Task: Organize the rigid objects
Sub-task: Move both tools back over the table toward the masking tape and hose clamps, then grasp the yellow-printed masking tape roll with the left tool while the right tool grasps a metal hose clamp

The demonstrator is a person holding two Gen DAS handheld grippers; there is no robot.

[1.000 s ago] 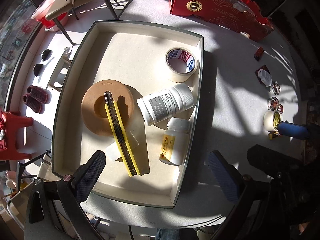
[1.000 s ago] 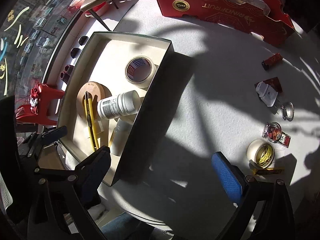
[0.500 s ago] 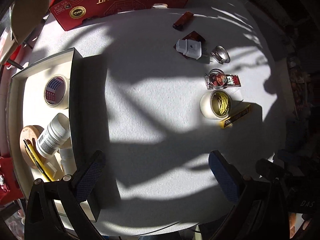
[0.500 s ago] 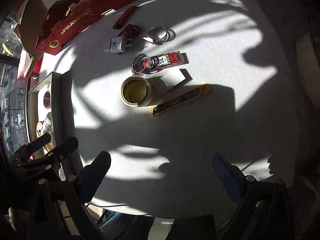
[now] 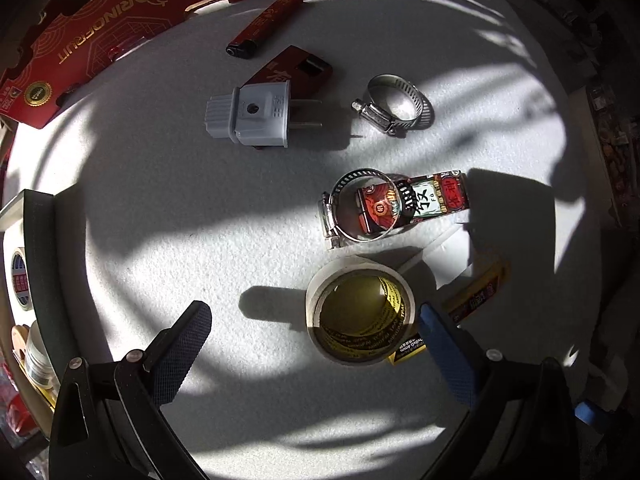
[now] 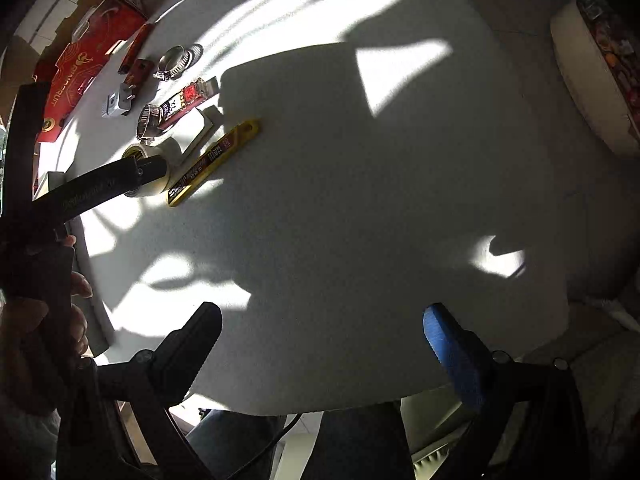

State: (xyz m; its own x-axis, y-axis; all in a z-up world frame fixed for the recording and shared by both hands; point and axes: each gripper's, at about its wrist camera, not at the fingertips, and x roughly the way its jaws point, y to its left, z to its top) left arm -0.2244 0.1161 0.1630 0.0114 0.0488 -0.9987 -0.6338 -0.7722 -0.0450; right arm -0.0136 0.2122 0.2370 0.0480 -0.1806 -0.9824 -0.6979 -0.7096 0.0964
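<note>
My left gripper is open and low over the white table. A roll of clear tape with a yellow core lies flat between its fingers, close to the blue finger. Beyond the roll lie a hose clamp on a red packet, a second hose clamp, a grey plug and a red lighter. A yellow blade case lies right of the roll. My right gripper is open over bare table, holding nothing.
The tray's dark wall is at the left edge, with a tape roll and a white bottle inside. A red carton stands at the back left. A hand holds the left gripper. The table's front edge is near.
Both grippers have swung right, away from the tray. The left one has come down close to the yellow-core tape roll. The right one now faces bare table further right.
</note>
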